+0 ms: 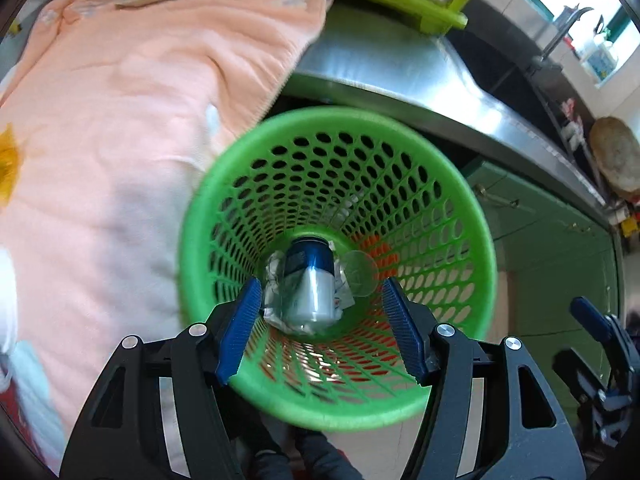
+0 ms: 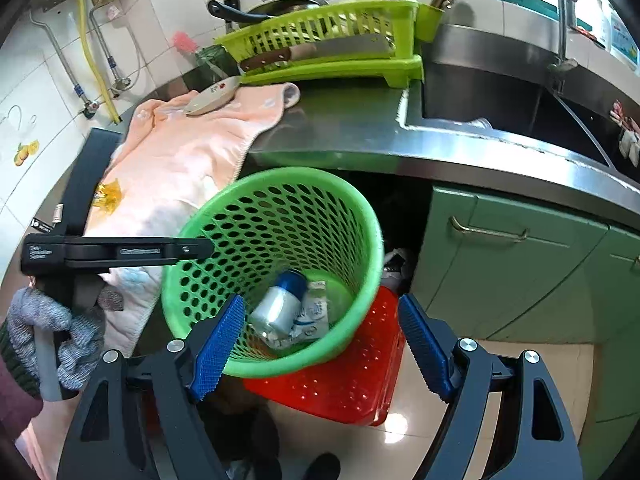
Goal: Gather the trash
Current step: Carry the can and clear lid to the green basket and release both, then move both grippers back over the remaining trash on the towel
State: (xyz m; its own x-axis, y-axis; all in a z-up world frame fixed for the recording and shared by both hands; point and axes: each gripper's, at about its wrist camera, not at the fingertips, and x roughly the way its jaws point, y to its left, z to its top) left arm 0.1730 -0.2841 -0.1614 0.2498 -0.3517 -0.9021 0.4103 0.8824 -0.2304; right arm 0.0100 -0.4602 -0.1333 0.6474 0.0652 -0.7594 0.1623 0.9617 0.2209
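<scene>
Both tools point(image 1: 320, 326) point(image 2: 320, 344) open, empty

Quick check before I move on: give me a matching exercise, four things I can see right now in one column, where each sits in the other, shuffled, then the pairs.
Things:
1. blue and white can
2. cleaver
3. small plate
4. red basket

Places:
A. on the pink towel
B. on the floor under the green basket
C. on the lime dish rack
D. inside the green basket, on crumpled wrappers

Pairs: 1-D, 2-C, 3-A, 4-B
</scene>
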